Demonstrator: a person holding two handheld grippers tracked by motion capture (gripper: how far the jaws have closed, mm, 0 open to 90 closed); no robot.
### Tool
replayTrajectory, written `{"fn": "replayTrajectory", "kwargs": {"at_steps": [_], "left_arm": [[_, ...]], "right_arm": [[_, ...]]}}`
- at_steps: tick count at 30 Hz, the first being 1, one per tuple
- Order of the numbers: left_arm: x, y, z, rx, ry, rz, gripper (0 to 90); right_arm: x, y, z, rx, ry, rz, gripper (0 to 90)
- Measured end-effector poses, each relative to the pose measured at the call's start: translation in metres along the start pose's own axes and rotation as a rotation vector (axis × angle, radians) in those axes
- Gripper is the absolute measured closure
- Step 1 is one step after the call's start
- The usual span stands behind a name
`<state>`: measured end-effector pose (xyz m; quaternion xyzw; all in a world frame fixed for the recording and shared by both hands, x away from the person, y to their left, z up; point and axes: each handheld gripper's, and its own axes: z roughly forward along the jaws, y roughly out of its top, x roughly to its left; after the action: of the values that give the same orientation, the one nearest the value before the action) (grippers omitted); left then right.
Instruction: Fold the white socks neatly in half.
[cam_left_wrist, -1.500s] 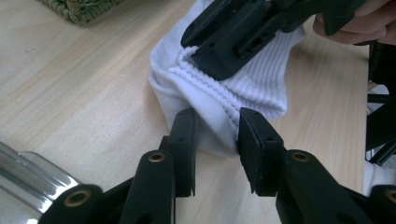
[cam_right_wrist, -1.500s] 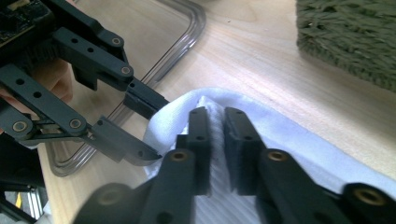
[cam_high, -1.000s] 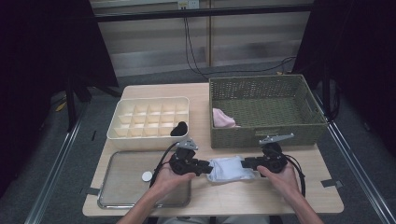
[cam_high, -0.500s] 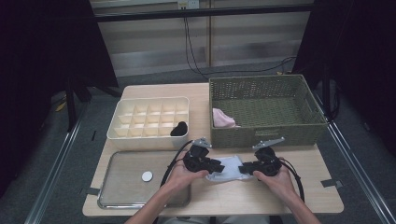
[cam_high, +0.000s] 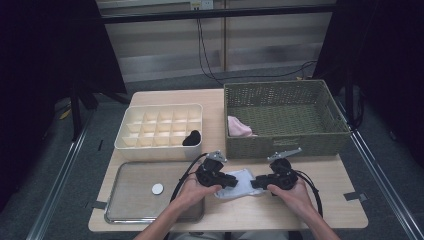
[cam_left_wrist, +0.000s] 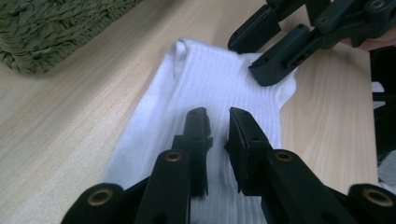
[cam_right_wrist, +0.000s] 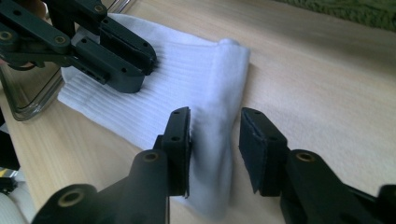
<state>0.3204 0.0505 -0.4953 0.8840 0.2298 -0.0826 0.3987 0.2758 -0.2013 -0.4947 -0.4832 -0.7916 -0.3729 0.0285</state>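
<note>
A white ribbed sock (cam_high: 242, 185) lies flat on the wooden table between both hands. My left gripper (cam_left_wrist: 218, 123) rests over one end of the sock (cam_left_wrist: 219, 79). Its jaws have just been closing and stand a narrow gap apart, with the fabric seen flat beneath them. My right gripper (cam_right_wrist: 215, 126) straddles a raised fold at the other end of the sock (cam_right_wrist: 187, 70). Its jaws have just been opening, and one pad stands clear of the fold. Each gripper view shows the other gripper, the right (cam_left_wrist: 261, 51) and the left (cam_right_wrist: 135, 65), tips down on the sock.
A green wicker basket (cam_high: 287, 142) holding a pink cloth (cam_high: 239, 127) stands behind the hands. A white divided box (cam_high: 160, 149) with a black item (cam_high: 192, 138) sits back left. A metal tray (cam_high: 130, 205) with a small white disc (cam_high: 157, 188) lies at the left.
My left gripper has moved right and down onto the sock, and its jaws have narrowed. The right gripper has stayed in place while its jaws widened around the fold.
</note>
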Motion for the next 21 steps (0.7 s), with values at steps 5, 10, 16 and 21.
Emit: {"fn": "replayTrajectory", "kwargs": {"at_steps": [5, 10, 16, 21], "left_arm": [[-0.0009, -0.0013, 0.001, -0.004, 0.002, -0.003, 77.7], [-0.0029, -0.0018, 0.0018, -0.005, 0.01, 0.001, 78.3], [-0.003, -0.0026, 0.0024, -0.016, 0.006, 0.004, 78.6], [-0.0034, -0.0027, 0.0023, -0.015, 0.009, 0.003, 78.6]], "right_arm": [[0.0021, -0.0038, -0.0001, -0.01, 0.005, 0.002, 64.1], [0.0061, -0.0007, 0.0073, -0.023, 0.008, 0.007, 69.9], [0.0021, -0.0011, 0.0064, -0.035, 0.039, 0.043, 78.4], [0.0021, 0.0004, 0.0019, -0.059, 0.067, 0.051, 81.2]]}}
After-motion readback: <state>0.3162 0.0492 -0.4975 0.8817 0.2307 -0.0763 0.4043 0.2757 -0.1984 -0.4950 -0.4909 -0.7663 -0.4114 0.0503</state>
